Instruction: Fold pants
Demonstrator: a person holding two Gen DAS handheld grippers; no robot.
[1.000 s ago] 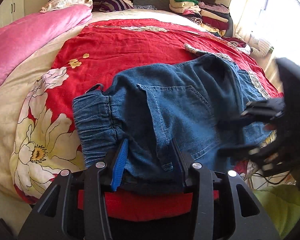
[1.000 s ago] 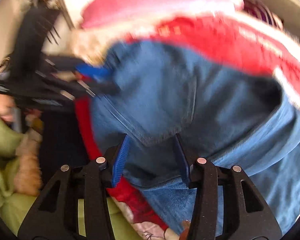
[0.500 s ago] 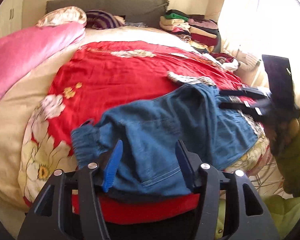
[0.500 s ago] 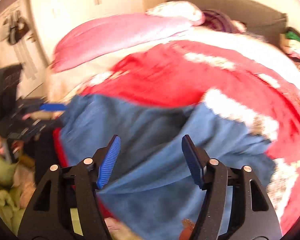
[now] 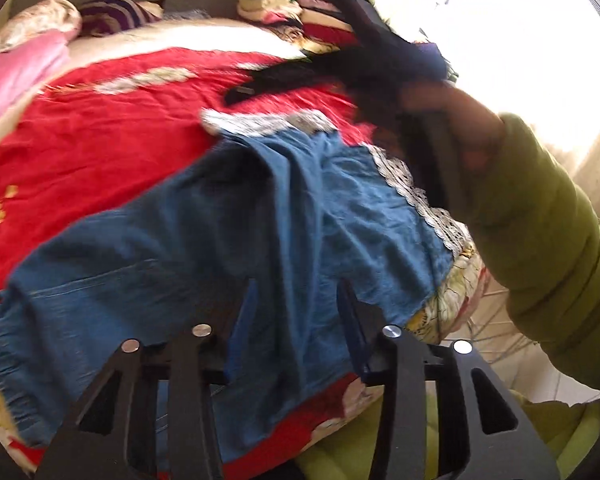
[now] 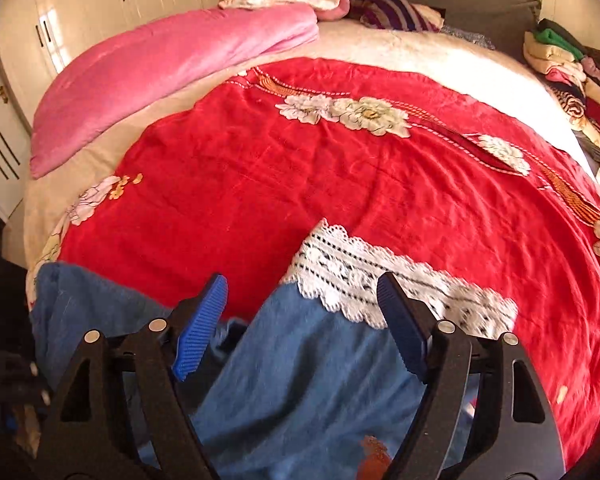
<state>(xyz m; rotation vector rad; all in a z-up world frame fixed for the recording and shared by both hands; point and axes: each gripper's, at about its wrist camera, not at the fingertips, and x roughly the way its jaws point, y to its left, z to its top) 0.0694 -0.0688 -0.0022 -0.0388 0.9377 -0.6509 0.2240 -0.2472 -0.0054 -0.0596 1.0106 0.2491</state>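
Pants [image 5: 228, 248] lie rumpled at the near edge of the bed, on the red blanket [image 6: 340, 176], lace hem [image 6: 380, 280] pointing up the bed. Left gripper [image 5: 296, 320] jaws parted, denim between them, not pinched. Right gripper [image 6: 304, 320] wide open over the hem, holding nothing. Pink quilt [image 6: 168, 68] at far left, clothes stack [image 6: 572, 68] at right.

Matt denim pants [image 6: 308, 380], lace-trimmed hem [image 6: 380, 280]
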